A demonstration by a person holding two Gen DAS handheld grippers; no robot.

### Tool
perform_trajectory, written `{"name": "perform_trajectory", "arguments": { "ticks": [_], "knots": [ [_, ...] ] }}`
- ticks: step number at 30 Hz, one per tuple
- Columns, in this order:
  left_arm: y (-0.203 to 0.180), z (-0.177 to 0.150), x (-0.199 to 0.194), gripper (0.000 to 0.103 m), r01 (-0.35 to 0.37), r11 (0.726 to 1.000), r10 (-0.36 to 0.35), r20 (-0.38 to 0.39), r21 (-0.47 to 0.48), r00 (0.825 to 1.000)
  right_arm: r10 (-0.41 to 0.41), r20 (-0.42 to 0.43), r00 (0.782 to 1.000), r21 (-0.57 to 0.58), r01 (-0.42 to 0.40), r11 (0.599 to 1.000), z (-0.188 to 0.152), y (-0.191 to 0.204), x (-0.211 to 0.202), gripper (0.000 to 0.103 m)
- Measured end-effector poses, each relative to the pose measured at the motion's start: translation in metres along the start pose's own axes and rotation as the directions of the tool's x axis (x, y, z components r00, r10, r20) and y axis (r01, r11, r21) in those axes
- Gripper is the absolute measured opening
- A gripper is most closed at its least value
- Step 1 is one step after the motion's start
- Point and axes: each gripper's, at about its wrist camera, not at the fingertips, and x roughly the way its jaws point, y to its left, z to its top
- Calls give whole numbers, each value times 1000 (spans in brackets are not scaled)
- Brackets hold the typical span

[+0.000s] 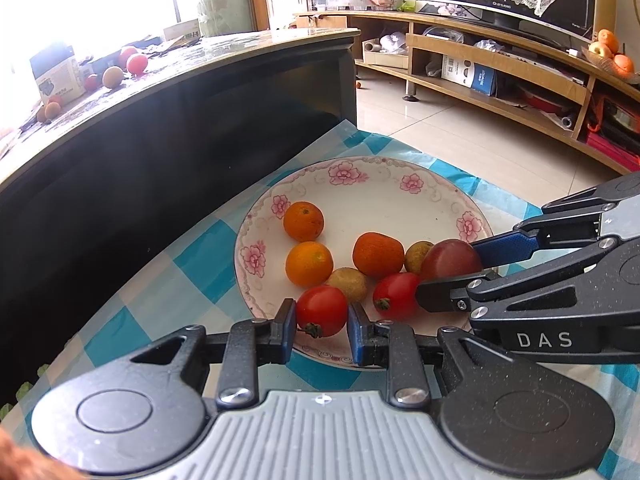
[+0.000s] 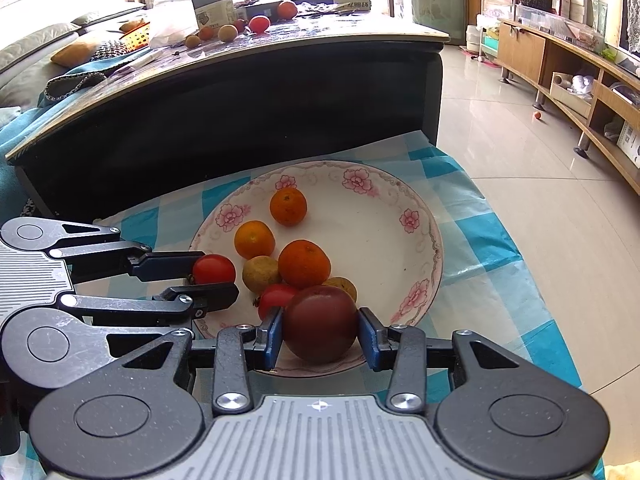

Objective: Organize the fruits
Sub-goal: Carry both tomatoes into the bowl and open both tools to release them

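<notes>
A white plate with pink flowers [image 1: 348, 176] [image 2: 384, 216] lies on a blue-checked cloth and holds several small fruits. My left gripper [image 1: 322, 312] [image 2: 214, 274] is shut on a red cherry tomato [image 1: 322, 310] [image 2: 214, 268] at the plate's near rim. My right gripper [image 2: 320, 326] [image 1: 452, 276] is shut on a dark purple-red plum [image 2: 320, 322] [image 1: 450, 258] over the plate's near edge. Three small oranges [image 1: 303, 221] [image 2: 288, 206], two yellow-brown fruits [image 1: 348, 282] [image 2: 261, 273] and a second red tomato [image 1: 396, 294] [image 2: 276, 296] rest in the plate.
A dark coffee table [image 1: 180, 112] [image 2: 240, 100] rises right behind the plate, with more fruit [image 1: 136, 62] [image 2: 259, 23] and a box [image 2: 212, 4] on top. A wooden TV stand [image 1: 500, 76] lines the tiled floor [image 2: 520, 184] at right.
</notes>
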Motion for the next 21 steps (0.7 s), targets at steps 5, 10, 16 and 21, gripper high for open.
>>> {"name": "perform_trajectory", "arguments": {
  "ticks": [5,10,16,21],
  "knots": [
    [1,0,2,35,-5,1000,5,0,-7,1000,-3,0,1000,1,3,1000,1,-1,3,36],
    [2,1,2,35,-17,1000,17,5,-19,1000,-4,7,1000,4,4,1000,2,-2,4,36],
    [5,2,3,35,-24,999,24,10,-41,1000,-8,19,1000,14,8,1000,5,-3,6,37],
    [7,3,3,35,-24,998,25,12,-51,1000,-10,27,1000,23,9,1000,6,-3,7,38]
  ]
}}
